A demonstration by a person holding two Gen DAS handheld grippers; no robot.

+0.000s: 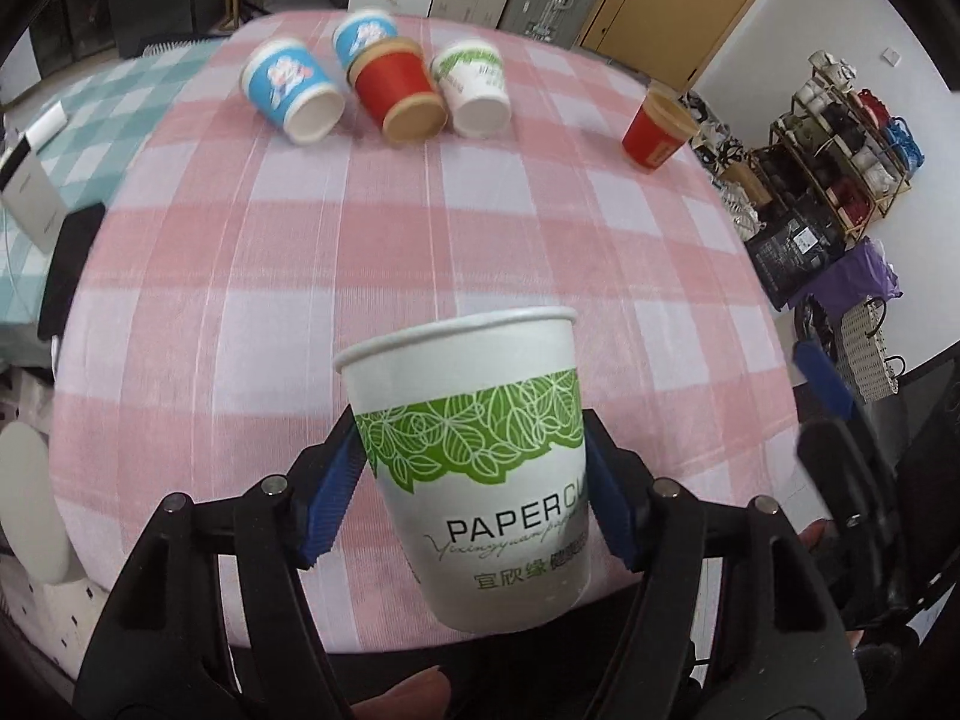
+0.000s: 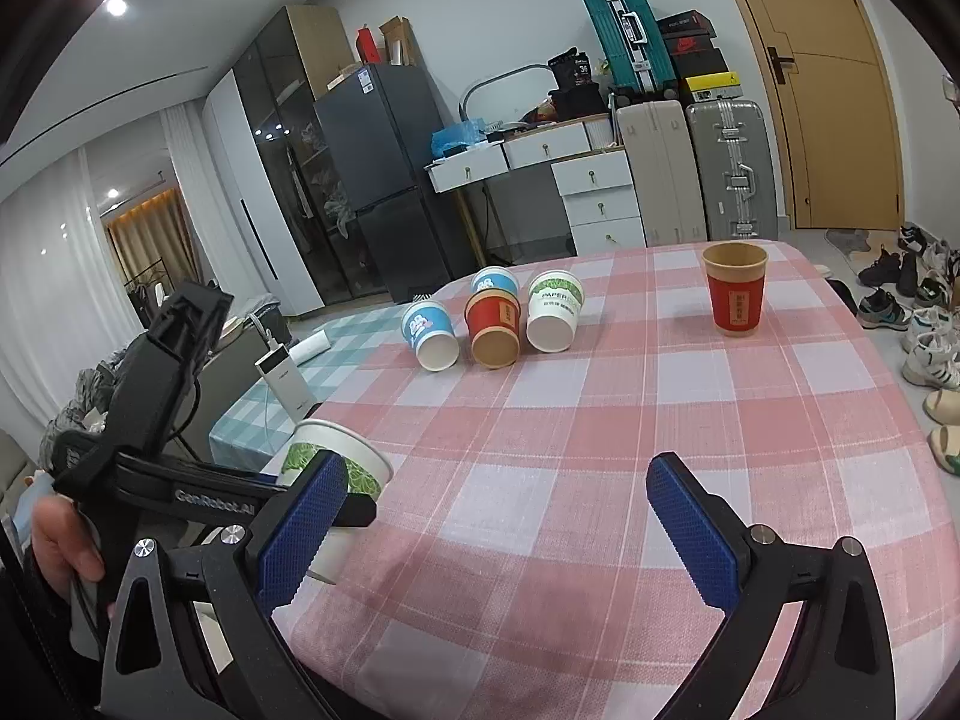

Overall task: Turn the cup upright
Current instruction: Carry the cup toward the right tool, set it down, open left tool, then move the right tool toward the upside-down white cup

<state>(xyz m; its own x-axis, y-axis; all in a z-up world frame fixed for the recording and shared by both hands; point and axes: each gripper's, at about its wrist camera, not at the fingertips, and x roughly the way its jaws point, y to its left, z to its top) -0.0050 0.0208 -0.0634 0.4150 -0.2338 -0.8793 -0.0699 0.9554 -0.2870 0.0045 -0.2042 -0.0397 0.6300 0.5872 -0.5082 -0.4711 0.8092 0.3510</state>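
Note:
My left gripper [image 1: 474, 480] is shut on a white paper cup with a green leaf band [image 1: 480, 462], held mouth up and slightly tilted above the near edge of the table. The same cup shows in the right wrist view [image 2: 336, 456], with the left gripper [image 2: 354, 501] around it. My right gripper [image 2: 492, 534] is open and empty over the near part of the table. Several cups lie on their sides at the far end: a blue one [image 1: 291, 90], a second blue one [image 1: 363, 33], a red one [image 1: 399, 93], a white and green one [image 1: 474, 87].
A red cup [image 2: 735, 288] stands upright at the far right of the pink checked tablecloth [image 2: 600, 420]. A white power bank [image 2: 285, 381] lies on a green checked cloth to the left. Shoes lie on the floor to the right.

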